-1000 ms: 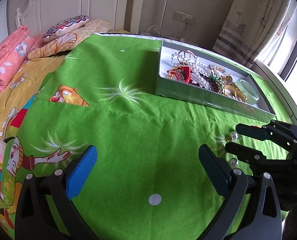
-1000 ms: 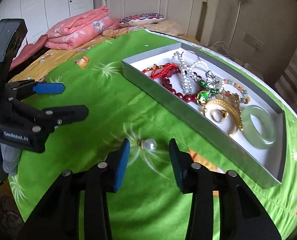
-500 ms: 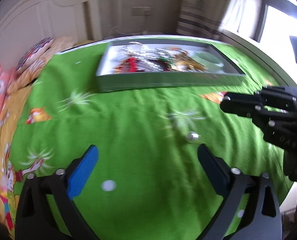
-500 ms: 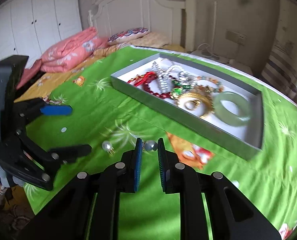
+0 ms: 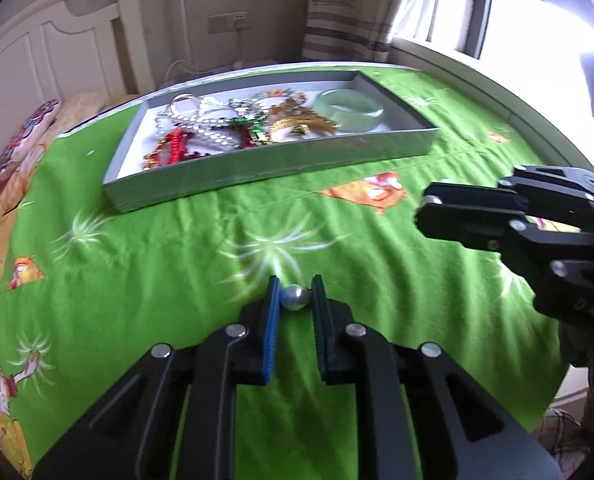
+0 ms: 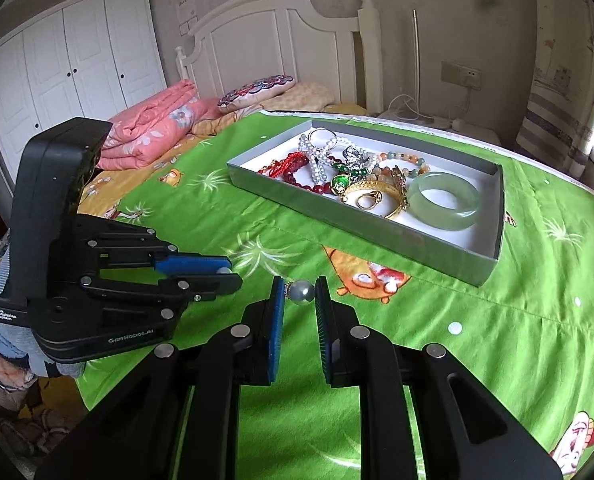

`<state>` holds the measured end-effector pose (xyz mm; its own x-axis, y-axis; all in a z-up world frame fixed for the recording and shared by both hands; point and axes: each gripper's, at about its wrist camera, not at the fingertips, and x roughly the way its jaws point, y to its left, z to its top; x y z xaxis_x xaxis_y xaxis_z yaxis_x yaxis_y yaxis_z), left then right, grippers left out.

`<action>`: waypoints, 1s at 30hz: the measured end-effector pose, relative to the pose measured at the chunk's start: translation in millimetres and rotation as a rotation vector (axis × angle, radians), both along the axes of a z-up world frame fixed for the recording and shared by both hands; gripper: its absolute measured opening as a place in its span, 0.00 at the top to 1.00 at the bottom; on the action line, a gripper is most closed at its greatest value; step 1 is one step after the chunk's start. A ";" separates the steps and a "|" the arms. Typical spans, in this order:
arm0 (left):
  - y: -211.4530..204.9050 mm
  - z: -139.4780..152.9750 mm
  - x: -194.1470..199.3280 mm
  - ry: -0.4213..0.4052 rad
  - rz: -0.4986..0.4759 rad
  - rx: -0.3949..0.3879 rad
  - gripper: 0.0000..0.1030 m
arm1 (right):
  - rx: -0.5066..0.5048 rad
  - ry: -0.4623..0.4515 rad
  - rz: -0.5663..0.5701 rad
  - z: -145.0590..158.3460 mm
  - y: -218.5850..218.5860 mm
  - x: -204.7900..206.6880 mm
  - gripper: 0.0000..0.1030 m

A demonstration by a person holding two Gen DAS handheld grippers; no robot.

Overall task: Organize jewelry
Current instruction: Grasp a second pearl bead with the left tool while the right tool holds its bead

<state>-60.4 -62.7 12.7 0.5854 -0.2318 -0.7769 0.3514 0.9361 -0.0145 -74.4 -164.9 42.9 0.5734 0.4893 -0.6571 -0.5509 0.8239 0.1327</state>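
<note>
Pinching one pearl each: your left gripper (image 5: 295,297) clamps pearl (image 5: 294,297), right gripper (image 6: 300,291) clamps earring (image 6: 301,292); both near sheet (image 6: 497,340), short of tray (image 6: 397,248).

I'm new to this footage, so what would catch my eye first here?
Each gripper, left and right, pinches a round pearl earring above the bright green bedspread. Behind them sits a shallow grey tray piled with beads, gold pieces and a pale jade bangle.
</note>
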 end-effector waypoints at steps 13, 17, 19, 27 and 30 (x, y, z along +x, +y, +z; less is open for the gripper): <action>4.6 4.6 -12.8 -0.020 0.029 -0.037 0.85 | 0.015 0.000 -0.001 0.0 -2.8 -4.2 0.84; 6.4 6.2 -12.9 -0.028 0.040 -0.037 0.85 | 0.014 0.001 -0.001 0.1 -1.5 -4.7 0.84; 7.9 7.4 -12.9 -0.033 0.047 -0.037 0.85 | 0.015 0.000 -0.002 0.4 -1.5 -4.5 0.84; 11.8 16.3 -11.1 -0.064 0.074 -0.030 0.85 | 0.028 -0.007 -0.017 1.3 -3.7 -2.4 0.84; 12.3 19.0 -8.3 -0.075 0.081 -0.028 0.85 | 0.034 -0.016 -0.027 2.5 -4.9 -1.9 0.84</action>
